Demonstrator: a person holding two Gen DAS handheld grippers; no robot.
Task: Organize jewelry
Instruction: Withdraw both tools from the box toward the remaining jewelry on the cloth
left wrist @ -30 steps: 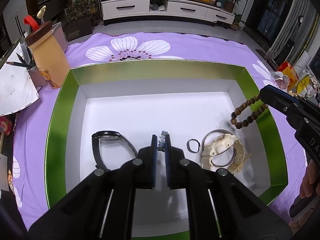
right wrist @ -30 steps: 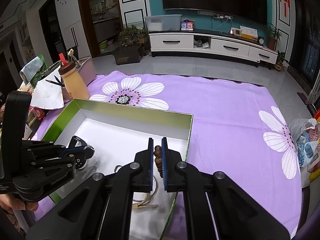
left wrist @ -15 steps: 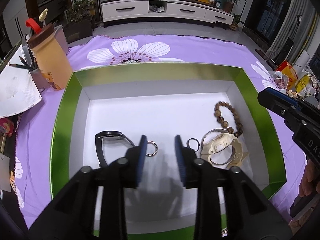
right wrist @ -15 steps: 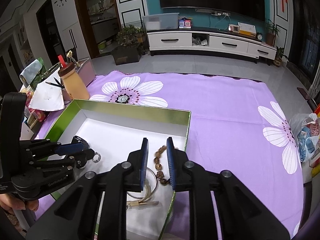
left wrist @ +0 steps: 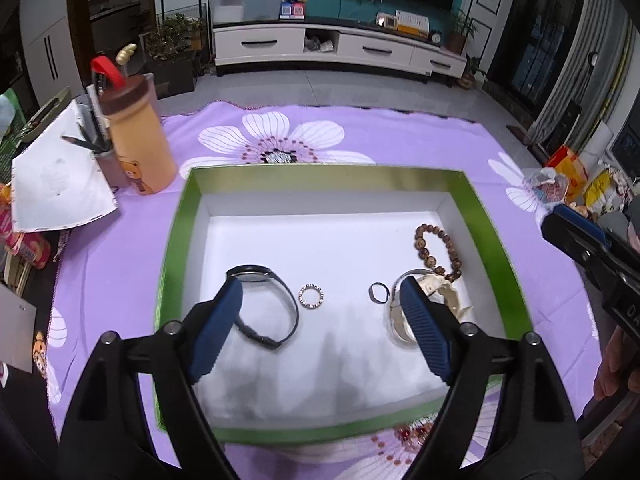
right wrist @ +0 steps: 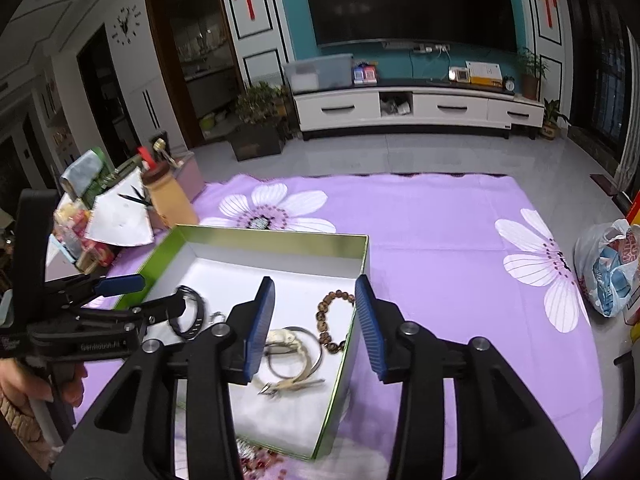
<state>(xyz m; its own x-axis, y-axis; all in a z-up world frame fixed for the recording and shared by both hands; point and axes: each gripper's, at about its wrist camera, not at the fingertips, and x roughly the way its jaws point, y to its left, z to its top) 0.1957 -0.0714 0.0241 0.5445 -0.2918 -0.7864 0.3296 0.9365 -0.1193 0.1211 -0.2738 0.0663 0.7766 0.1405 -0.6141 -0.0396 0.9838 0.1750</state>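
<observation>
Inside, box (left wrist: 180, 240) holds bracelet (left wrist: 436, 252) (beaded), ring (left wrist: 312, 296).

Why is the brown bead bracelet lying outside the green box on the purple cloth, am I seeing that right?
Not quite: the bead bracelet lies inside the green box, on its white floor near the right wall, beside the cream piece. The left wrist view shows it.

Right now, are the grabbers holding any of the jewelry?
No, nothing is held. The left gripper and right gripper have just been opening; the ring and bead bracelet lie loose in the box.
</observation>
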